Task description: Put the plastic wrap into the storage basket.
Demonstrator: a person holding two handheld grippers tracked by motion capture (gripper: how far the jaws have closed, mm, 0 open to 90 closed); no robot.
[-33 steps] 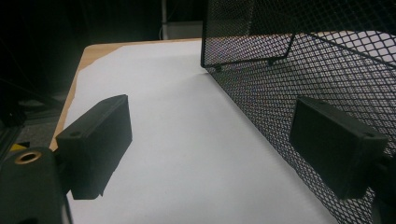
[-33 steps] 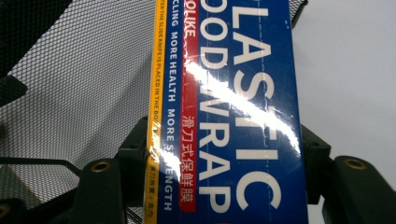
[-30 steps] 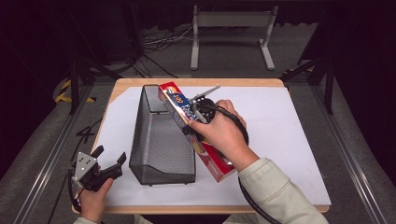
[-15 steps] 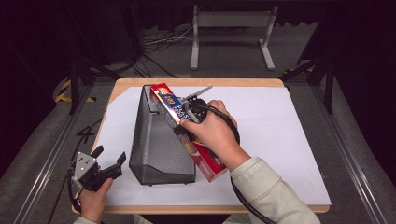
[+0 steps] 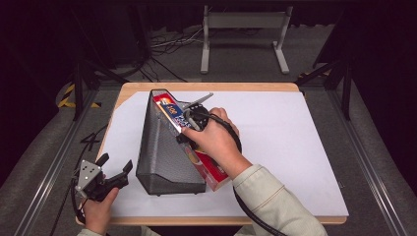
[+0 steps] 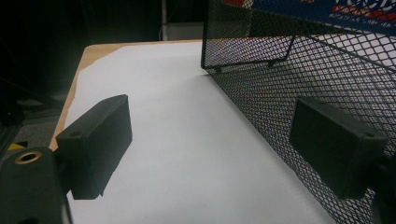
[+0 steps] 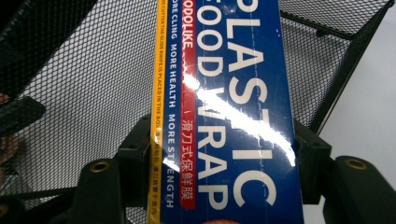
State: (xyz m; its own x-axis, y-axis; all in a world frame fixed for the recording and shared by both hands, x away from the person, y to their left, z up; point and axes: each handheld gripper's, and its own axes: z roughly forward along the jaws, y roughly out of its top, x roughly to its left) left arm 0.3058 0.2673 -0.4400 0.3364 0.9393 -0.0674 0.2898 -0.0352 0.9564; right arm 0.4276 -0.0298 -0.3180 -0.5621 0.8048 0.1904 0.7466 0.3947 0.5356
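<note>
Box: the right gripper (image 5: 193,119) pinches the long box of plastic wrap (image 7: 224,112) by its sides; its far end pokes into the mesh basket (image 5: 162,147), toward 11 o'clock.
Left gripper (image 5: 114,173): spread wide, holding nothing, at the basket's 8 o'clock.
Snag risk: the box's leading corner could catch the basket rim and jam.
Tip risk: nothing steadies the basket, so a sideways push may slide it on the white sheet (image 5: 285,147).
Slip risk: the glossy box could swivel between the jaws.

Long blue-and-red plastic wrap box (image 5: 172,110) lies tilted, its far end inside the black mesh holder (image 5: 160,152)
</note>
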